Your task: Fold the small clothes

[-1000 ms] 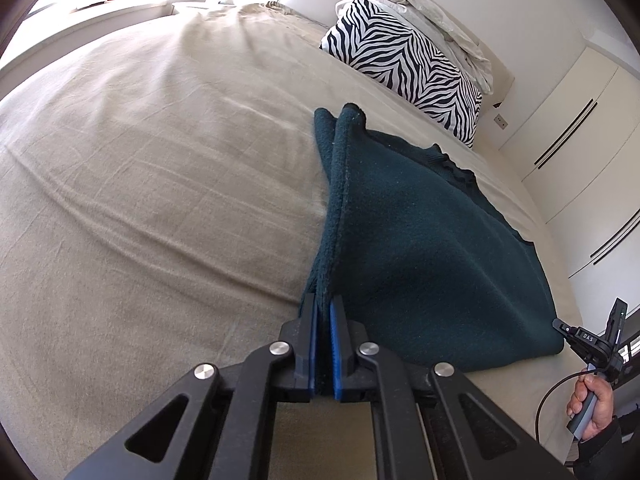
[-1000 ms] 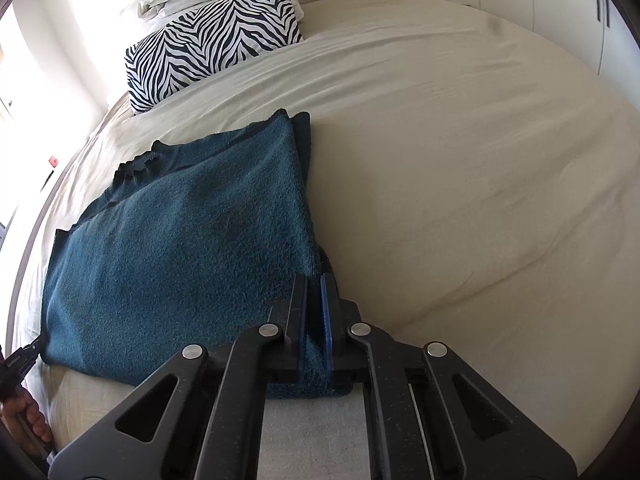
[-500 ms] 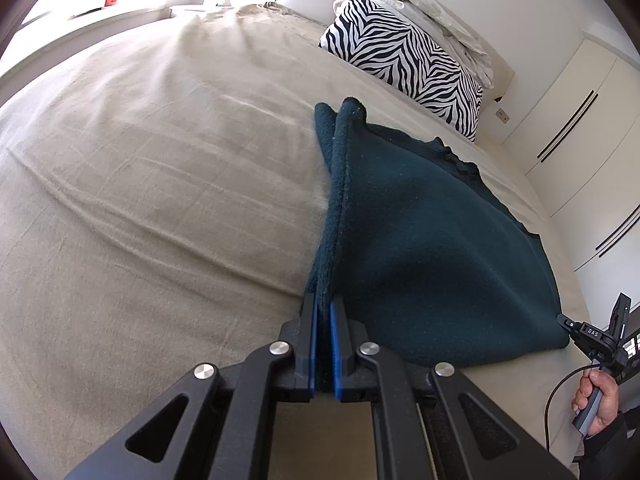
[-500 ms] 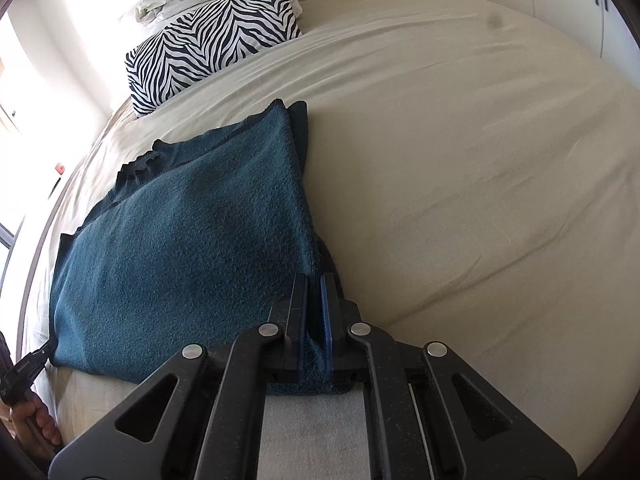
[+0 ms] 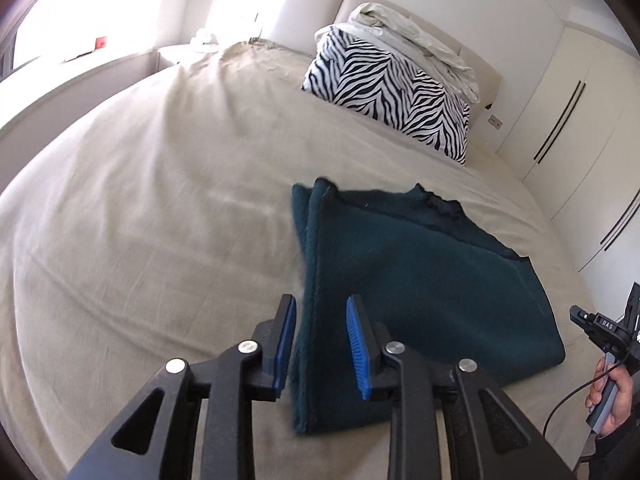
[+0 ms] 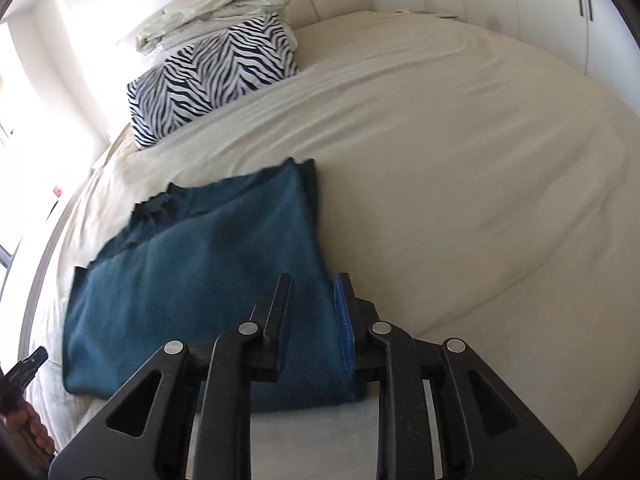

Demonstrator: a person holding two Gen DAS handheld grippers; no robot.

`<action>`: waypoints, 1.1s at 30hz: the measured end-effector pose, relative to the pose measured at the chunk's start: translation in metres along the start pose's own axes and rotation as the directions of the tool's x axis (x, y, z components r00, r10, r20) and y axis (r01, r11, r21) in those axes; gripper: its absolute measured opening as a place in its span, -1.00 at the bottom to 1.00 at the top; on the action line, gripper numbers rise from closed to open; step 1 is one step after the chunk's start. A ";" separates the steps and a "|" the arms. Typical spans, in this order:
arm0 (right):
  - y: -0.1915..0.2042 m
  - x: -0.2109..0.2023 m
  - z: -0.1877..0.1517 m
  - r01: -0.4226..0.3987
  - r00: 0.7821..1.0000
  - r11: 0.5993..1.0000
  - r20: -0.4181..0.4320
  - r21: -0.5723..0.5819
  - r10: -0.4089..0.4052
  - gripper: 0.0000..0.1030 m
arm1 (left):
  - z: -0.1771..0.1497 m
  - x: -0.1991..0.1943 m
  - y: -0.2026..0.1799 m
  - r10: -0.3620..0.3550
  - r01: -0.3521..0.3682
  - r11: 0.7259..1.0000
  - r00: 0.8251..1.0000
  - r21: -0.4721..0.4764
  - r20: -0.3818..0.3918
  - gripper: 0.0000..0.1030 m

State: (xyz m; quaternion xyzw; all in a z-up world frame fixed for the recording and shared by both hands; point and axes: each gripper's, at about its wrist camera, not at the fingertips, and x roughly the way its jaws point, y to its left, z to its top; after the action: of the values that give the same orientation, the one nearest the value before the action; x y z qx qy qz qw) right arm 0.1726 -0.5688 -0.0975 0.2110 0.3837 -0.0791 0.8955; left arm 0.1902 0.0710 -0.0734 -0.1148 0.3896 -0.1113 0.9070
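A dark teal fleece garment [image 5: 420,280] lies folded flat on the beige bed; it also shows in the right wrist view [image 6: 200,264]. My left gripper [image 5: 320,322] is open, its blue-padded fingers standing either side of the garment's near left edge, not pinching it. My right gripper [image 6: 312,304] is open too, its fingers straddling the garment's near right edge. The other hand-held gripper shows at the right edge of the left wrist view [image 5: 600,332].
A zebra-striped pillow [image 5: 392,96] with a crumpled white duvet [image 5: 416,40] on it lies at the head of the bed. White wardrobe doors [image 5: 576,120] stand along the right side. The beige bedsheet [image 6: 460,168] spreads wide around the garment.
Both grippers were shut on the garment's near corners, holding them up. Now both have opened and let go, and the garment lies flat on the bed.
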 end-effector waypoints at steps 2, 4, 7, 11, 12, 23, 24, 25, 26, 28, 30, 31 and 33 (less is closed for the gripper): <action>0.030 0.009 0.014 -0.083 0.997 0.996 0.001 -0.028 0.083 -0.56 | 0.022 0.013 -0.026 0.009 -0.012 0.997 0.999 0.075 0.035 -0.09; 0.062 0.027 0.026 -0.182 0.983 0.983 -0.026 -0.038 0.181 -0.02 | 0.040 0.034 -0.049 0.030 -0.038 0.989 0.998 0.141 0.061 -0.01; 0.110 0.066 0.038 -0.302 0.952 0.953 -0.065 -0.038 0.299 0.14 | 0.063 0.076 -0.072 0.061 -0.068 0.979 0.997 0.192 0.041 -0.01; 0.157 0.128 0.045 -0.460 0.868 0.886 -0.183 0.053 0.462 0.13 | 0.066 0.135 -0.075 0.150 -0.138 0.961 0.988 0.238 -0.032 -0.01; 0.163 0.143 0.044 -0.479 0.850 0.873 -0.204 0.087 0.486 0.13 | 0.063 0.149 -0.069 0.183 -0.164 0.957 0.981 0.237 -0.061 -0.01; 0.058 0.182 0.057 -0.361 0.919 0.879 -0.042 0.312 0.392 -0.45 | 0.041 0.162 -0.041 0.137 -0.119 0.973 0.988 0.198 -0.075 0.06; 0.038 0.179 0.059 -0.353 0.924 0.866 -0.012 0.354 0.382 -0.47 | 0.043 0.163 -0.041 0.135 -0.118 0.973 0.988 0.198 -0.075 0.06; 0.020 0.176 0.061 -0.347 0.928 0.850 0.012 0.397 0.373 -0.47 | 0.043 0.163 -0.041 0.133 -0.116 0.974 0.988 0.197 -0.075 0.06; 0.006 0.169 0.063 -0.325 0.938 0.846 0.032 0.422 0.345 -0.47 | 0.044 0.164 -0.042 0.134 -0.117 0.973 0.988 0.198 -0.075 0.06; -0.009 0.151 0.065 -0.268 0.962 0.868 0.058 0.419 0.269 -0.43 | 0.044 0.165 -0.043 0.137 -0.120 0.972 0.988 0.204 -0.071 0.07; -0.015 0.137 0.064 -0.233 0.972 0.881 0.069 0.412 0.225 -0.43 | 0.043 0.165 -0.043 0.139 -0.123 0.971 0.988 0.207 -0.065 0.07; -0.014 0.132 0.061 -0.245 0.969 0.879 0.063 0.408 0.241 -0.43 | 0.042 0.164 -0.044 0.140 -0.124 0.970 0.988 0.207 -0.063 0.07; -0.003 0.121 0.052 -0.300 0.950 0.872 0.045 0.386 0.307 -0.42 | 0.040 0.163 -0.045 0.140 -0.125 0.971 0.988 0.206 -0.061 0.07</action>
State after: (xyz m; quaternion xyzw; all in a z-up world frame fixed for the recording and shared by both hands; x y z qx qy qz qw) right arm 0.2894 -0.5922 -0.1534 0.4425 0.3304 -0.0100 0.8336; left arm 0.3246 -0.0140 -0.1445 0.0083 0.4169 -0.0936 0.9041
